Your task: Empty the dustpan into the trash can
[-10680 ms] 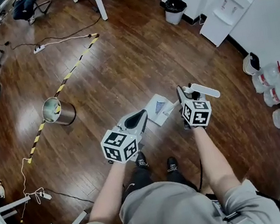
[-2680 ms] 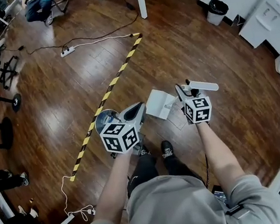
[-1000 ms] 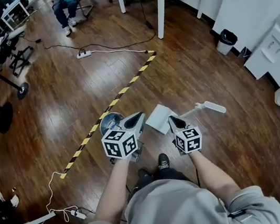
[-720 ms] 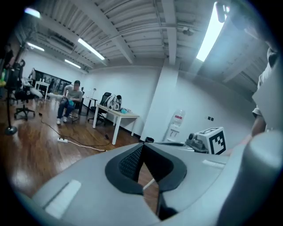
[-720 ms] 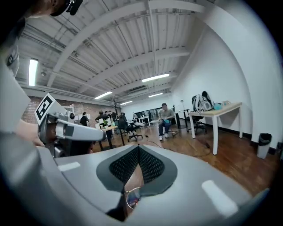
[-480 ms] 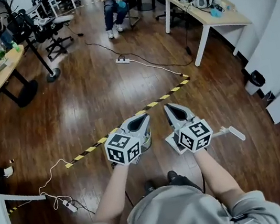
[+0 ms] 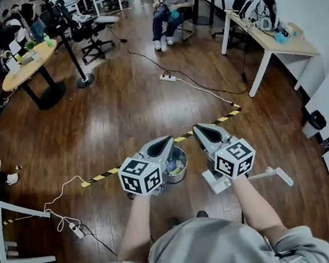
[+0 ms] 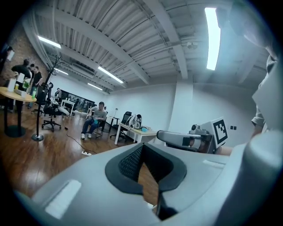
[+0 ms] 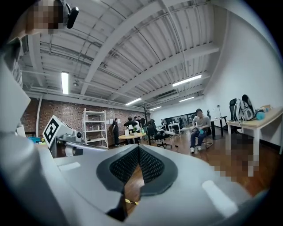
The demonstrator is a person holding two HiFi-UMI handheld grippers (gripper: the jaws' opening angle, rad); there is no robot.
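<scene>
Shiny metal trash can (image 7: 176, 164) down on the brown wood floor (image 7: 118, 116), with bits of rubbish inside. Left gripper (image 7: 165, 141) up over the left side of the trash can, jaws pressed together, nothing between them. Right gripper (image 7: 200, 129) just to the right of the trash can, jaws squeezed tight too, holding nothing. Both pointing away, out over the room, side by side, with the trash can showing in the gap between them.

White dustpan (image 7: 215, 181) on the floor just right of the trash can, under the right arm, not in either gripper. Long white handle (image 7: 270, 174) sticking out farther right, away from the trash can.

Yellow and black tape (image 7: 100, 176) on the floor, running from the left of the trash can, past its far side and on to the right. White power strip (image 7: 168, 78) with a cord, well beyond the trash can. Even farther off, a person (image 7: 169, 5) sitting on a chair. Round wooden worktop (image 7: 27, 62) far off to the left of the trash can, long pale worktop (image 7: 274, 37) far off to the right. Small black bin (image 7: 312, 123) by the wall, well to the right of the trash can.
</scene>
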